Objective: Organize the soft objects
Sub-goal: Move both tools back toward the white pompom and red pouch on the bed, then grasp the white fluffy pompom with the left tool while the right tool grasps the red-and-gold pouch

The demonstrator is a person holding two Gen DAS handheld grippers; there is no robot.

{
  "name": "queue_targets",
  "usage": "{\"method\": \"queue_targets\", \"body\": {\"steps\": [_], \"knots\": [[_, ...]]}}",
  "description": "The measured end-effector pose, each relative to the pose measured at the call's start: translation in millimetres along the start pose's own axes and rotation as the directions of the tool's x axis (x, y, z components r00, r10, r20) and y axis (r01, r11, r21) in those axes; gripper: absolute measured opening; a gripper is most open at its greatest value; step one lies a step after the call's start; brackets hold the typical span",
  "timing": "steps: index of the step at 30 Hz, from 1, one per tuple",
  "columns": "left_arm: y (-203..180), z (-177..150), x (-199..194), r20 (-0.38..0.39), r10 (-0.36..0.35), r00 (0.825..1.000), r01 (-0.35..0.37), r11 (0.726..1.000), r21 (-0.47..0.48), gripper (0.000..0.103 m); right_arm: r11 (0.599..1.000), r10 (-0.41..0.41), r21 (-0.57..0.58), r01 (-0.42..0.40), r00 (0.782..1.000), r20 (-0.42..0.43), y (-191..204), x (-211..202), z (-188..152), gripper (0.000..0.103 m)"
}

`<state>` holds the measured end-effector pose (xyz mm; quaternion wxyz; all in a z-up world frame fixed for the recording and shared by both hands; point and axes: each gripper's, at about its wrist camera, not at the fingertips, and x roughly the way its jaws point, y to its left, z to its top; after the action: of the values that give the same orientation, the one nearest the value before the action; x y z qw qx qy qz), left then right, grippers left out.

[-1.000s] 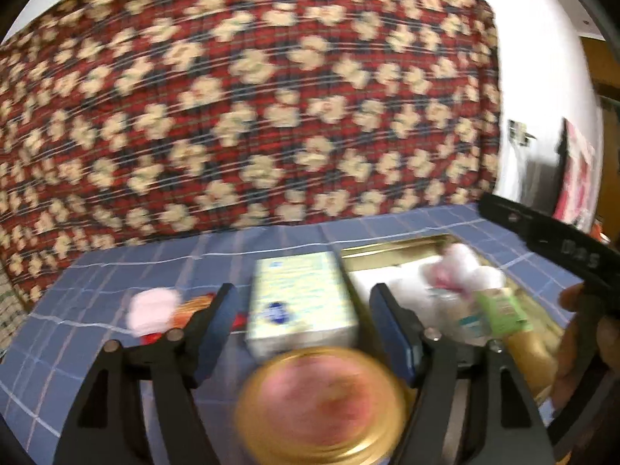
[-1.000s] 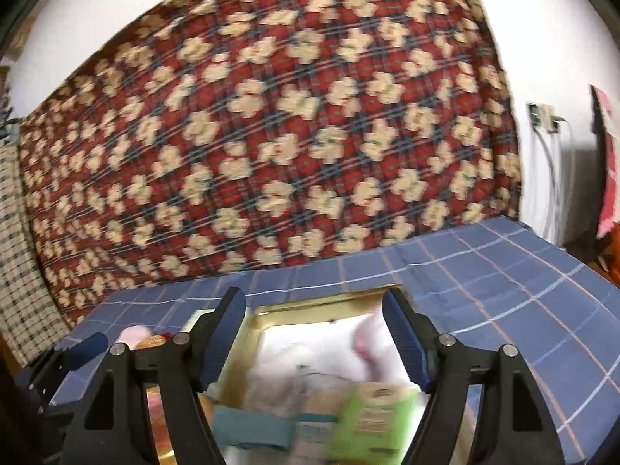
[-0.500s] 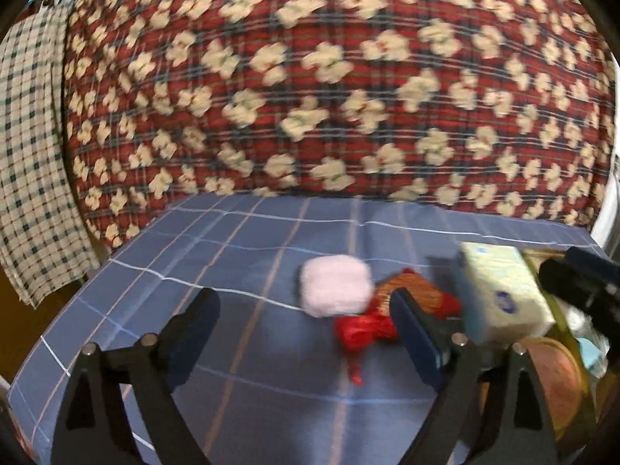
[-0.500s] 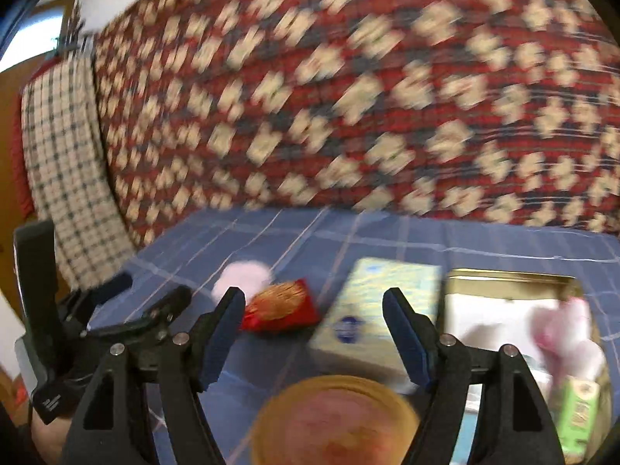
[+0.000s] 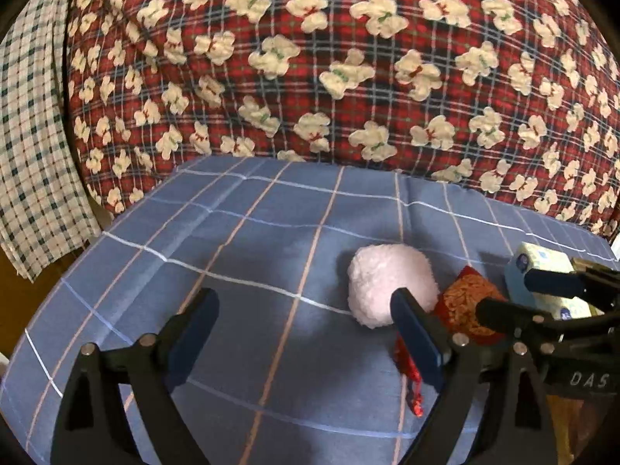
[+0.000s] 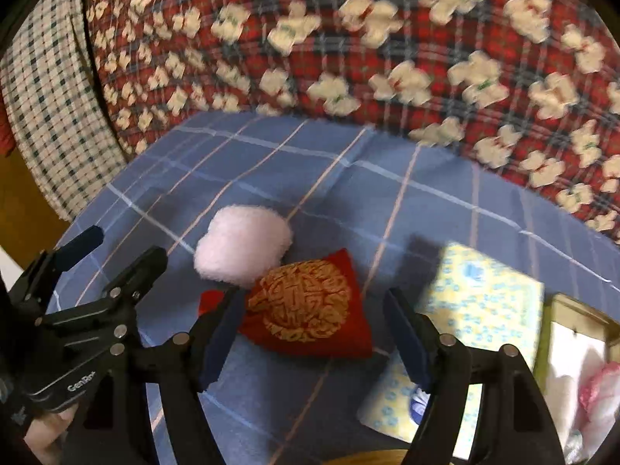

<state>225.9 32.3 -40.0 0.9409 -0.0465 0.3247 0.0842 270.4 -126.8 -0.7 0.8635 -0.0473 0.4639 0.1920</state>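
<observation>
A fluffy pink pompom lies on the blue checked tablecloth, touching a red pouch with gold embroidery. My left gripper is open and empty, low over the cloth, with the pompom just beyond its right finger. My right gripper is open and empty, its jaws either side of the red pouch, with the pompom to the left beyond it. The left gripper shows at the left in the right wrist view. The right gripper shows at the right in the left wrist view.
A yellow-and-blue tissue pack lies right of the pouch. A gold tray with white and pink items sits at the far right. A red bear-print quilt rises behind the table. A checked cloth hangs at left.
Both grippers have swung left, away from the tray and the round gold tin, towards the pompom and the pouch. They have also come lower and closer. Both stay open.
</observation>
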Motion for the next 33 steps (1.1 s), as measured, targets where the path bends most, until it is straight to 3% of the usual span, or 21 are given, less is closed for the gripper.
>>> {"method": "queue_targets", "body": {"steps": [4,9,11,13,15,18,21,27,33], "knots": [[3,-4,8,-0.029,-0.004,1.0,0.004,1.0,-0.012,0.092,0.999,-0.018,-0.048,0.013,0.995,-0.095,9,20,3,0.075],[3,-5,10,-0.038,-0.008,0.999,0.007,1.0,-0.023,0.092,1.0,0.01,-0.023,-0.014,0.988,-0.153,4,29,3,0.075],[2,-5,11,-0.041,-0.011,0.999,0.01,1.0,-0.02,0.092,1.0,0.014,-0.017,-0.017,0.988,-0.155,3,30,4,0.07],[2,-5,11,-0.045,-0.022,0.999,0.021,1.0,-0.023,0.092,1.0,0.018,-0.017,-0.021,0.988,-0.156,3,31,4,0.055],[2,-5,12,-0.048,-0.028,0.998,0.026,0.999,-0.03,0.092,0.999,0.037,-0.007,-0.039,0.984,-0.173,2,34,2,0.052],[4,-4,14,-0.05,-0.04,0.998,0.038,0.998,-0.04,0.092,0.998,0.055,0.0,-0.056,0.983,-0.178,1,35,3,0.033],[1,-3,19,-0.066,-0.039,0.997,0.037,0.999,-0.029,0.092,0.997,0.075,0.017,-0.073,0.984,-0.161,0,32,2,0.026],[-17,-1,25,-0.083,-0.048,0.995,0.053,0.996,0.066,0.092,0.994,0.103,0.045,-0.098,0.988,-0.12,-3,24,0,0.022],[-24,11,31,-0.089,-0.085,0.992,0.093,0.992,0.081,0.092,0.994,0.109,0.028,-0.107,0.988,-0.106,1,22,0,0.021]]}}
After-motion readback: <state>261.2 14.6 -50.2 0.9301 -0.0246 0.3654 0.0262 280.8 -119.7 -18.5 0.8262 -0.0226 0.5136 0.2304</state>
